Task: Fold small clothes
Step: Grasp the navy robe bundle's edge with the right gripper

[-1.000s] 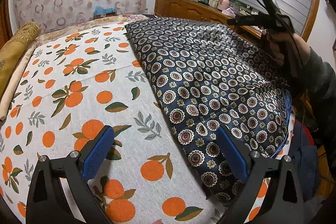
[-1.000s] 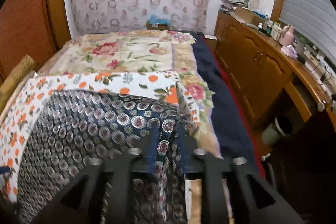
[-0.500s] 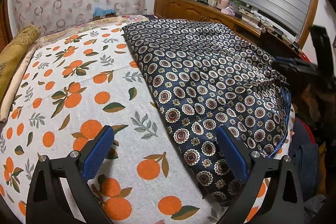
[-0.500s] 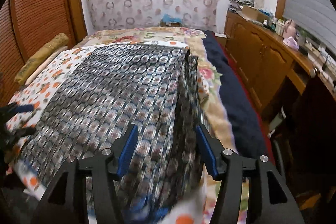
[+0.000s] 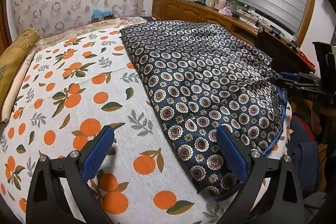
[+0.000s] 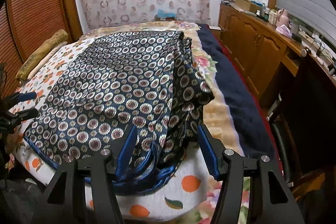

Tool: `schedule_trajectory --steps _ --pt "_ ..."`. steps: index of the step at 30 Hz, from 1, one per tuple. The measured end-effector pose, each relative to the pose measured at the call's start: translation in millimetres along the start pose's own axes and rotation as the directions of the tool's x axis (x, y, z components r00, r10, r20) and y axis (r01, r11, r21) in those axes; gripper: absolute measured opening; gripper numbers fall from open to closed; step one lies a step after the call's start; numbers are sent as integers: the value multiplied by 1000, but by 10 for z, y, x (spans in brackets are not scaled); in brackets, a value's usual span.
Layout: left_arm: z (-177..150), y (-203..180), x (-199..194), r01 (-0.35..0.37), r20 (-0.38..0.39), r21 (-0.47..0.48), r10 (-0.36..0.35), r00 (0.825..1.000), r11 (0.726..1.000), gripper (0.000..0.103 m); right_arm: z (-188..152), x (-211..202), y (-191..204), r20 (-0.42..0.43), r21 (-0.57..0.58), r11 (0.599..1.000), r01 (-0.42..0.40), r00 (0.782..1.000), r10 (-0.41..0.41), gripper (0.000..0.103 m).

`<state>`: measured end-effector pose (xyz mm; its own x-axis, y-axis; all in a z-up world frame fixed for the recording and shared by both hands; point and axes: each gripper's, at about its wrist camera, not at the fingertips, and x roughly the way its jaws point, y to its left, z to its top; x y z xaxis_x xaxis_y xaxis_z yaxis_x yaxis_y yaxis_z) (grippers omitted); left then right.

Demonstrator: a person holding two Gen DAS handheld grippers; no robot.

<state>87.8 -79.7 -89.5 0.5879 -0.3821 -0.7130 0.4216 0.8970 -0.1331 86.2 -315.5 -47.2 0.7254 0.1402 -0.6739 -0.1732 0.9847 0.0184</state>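
A dark blue garment with round flower medallions (image 5: 199, 77) lies folded over on the orange-print sheet (image 5: 73, 98) of a bed. My left gripper (image 5: 164, 133) hovers open at the near edge, its left pad over the sheet and its right pad over the garment's near corner. My right gripper (image 6: 167, 131) is open at the garment's (image 6: 117, 81) bunched, blue-hemmed end; folds lie between the jaws, but the pads do not press on them. From the left wrist, the right gripper (image 5: 298, 81) shows at the garment's right edge. The left gripper (image 6: 25, 104) appears at far left in the right wrist view.
A rolled gold cushion (image 5: 14, 56) lies along the bed's left side. A navy blanket (image 6: 231, 81) and a floral cover run down the right side, beside a wooden cabinet (image 6: 252, 39) with clutter on top. Dark clothes (image 5: 302, 152) are heaped below the bed's corner.
The right gripper let go of the garment's edge, opened and pulled back to the near end. The garment now lies flat. The left gripper stayed put.
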Motion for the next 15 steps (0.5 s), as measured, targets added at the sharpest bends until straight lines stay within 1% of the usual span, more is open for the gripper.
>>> schedule_trajectory --steps 3,6,11,12,15 --pt "-21 -11 -46 11 4 1 -11 1000 1000 98 -86 26 -3 -16 -8 1000 -10 1000 10 61" --pt "-47 -25 -85 24 5 2 -24 1000 1000 98 -138 78 -46 -38 10 1000 -20 999 21 61" --pt "-72 -72 -92 43 -6 21 -42 999 999 98 -170 65 -34 -40 12 999 -46 998 46 61" --pt "-73 -85 -91 49 -8 26 -49 999 998 95 -175 64 -14 -39 8 999 -52 998 52 61" --pt "-86 -117 -80 66 -26 38 -65 998 997 80 -191 78 45 -43 -10 998 -59 997 59 61"
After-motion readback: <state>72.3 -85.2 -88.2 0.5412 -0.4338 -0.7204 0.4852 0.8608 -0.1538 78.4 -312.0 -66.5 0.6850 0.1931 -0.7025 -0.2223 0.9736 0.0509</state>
